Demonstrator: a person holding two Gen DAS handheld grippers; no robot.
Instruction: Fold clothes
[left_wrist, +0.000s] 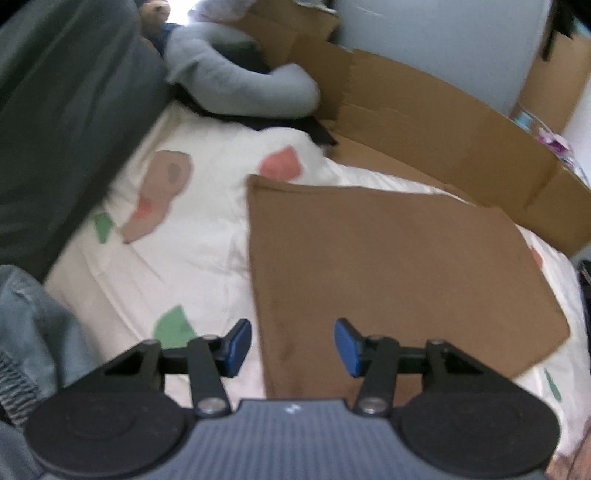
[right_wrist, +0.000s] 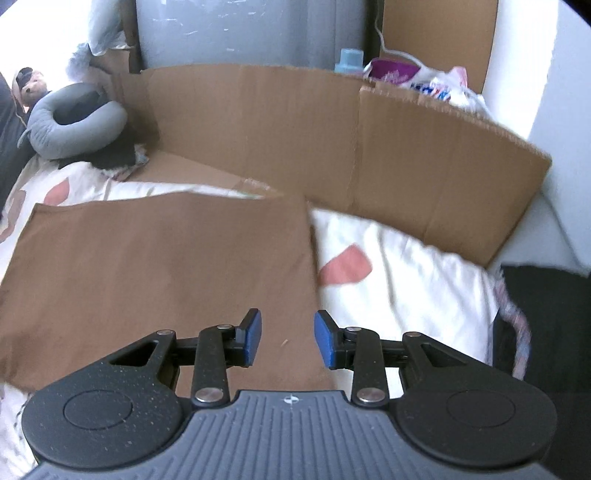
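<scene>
Your left hand-held gripper (left_wrist: 292, 347) hovers with its blue pads spread apart and nothing between them, over the near left edge of the brown folded garment (left_wrist: 388, 266). Your right hand-held gripper (right_wrist: 287, 339) is likewise released, above the garment's (right_wrist: 159, 273) near right part. The garment lies flat on the white bedspread (left_wrist: 199, 229), which carries pink and green patches; its near edge is cut off behind both grippers. Left of the garment, a blue-grey cloth (left_wrist: 33, 325) shows only in part at the picture's edge. Beyond the garment a cardboard sheet (right_wrist: 295, 133) stands bent along the bed. Past the garment's far left corner lies a grey neck pillow (right_wrist: 74, 122) on something dark, with a plush toy (right_wrist: 31, 86) behind it. Behind the cardboard, a printed plastic bag (right_wrist: 439, 86) bears lettering too blurred to read.
</scene>
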